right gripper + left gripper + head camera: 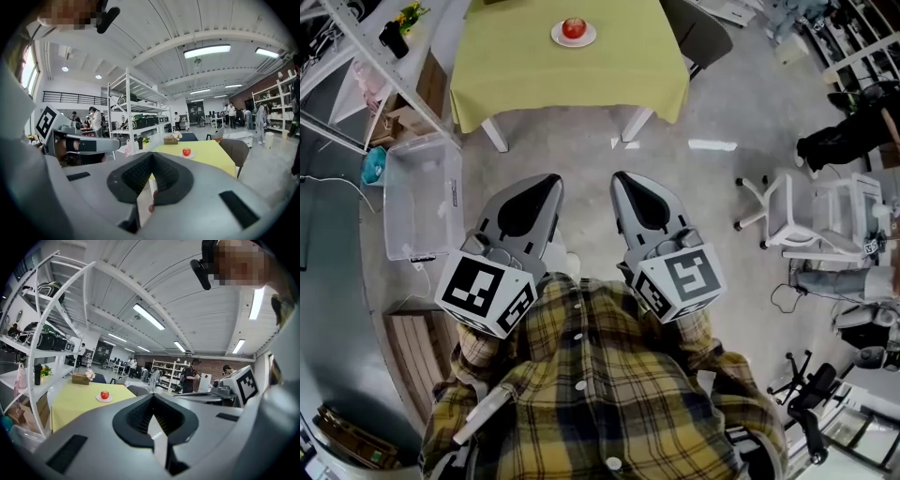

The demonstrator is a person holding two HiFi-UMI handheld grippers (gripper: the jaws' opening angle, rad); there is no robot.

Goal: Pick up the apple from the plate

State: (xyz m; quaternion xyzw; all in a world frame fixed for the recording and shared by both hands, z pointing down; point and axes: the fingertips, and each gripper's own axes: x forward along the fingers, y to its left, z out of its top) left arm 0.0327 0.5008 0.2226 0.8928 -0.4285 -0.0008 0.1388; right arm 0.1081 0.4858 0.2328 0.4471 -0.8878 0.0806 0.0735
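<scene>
So we're basically at square one here. The apple [573, 27] is sitting on its white plate [557, 39] on the table [572, 80] with the yellow-green cloth, and we're standing well back from it with a stretch of floor [581, 159] in between. Our left gripper [549, 182] and right gripper [622, 178] are held out in front of us, side by side, both aimed roughly at the table. Both sets of jaws are closed right up, tips meeting, with nothing in either one; each gripper view just shows the apple small in the distance past the tips. So nothing's done yet as far as we can tell. We reckon we've got to walk up, open one gripper's jaws, get them around the apple, squeeze, and lift it clear of the plate
</scene>
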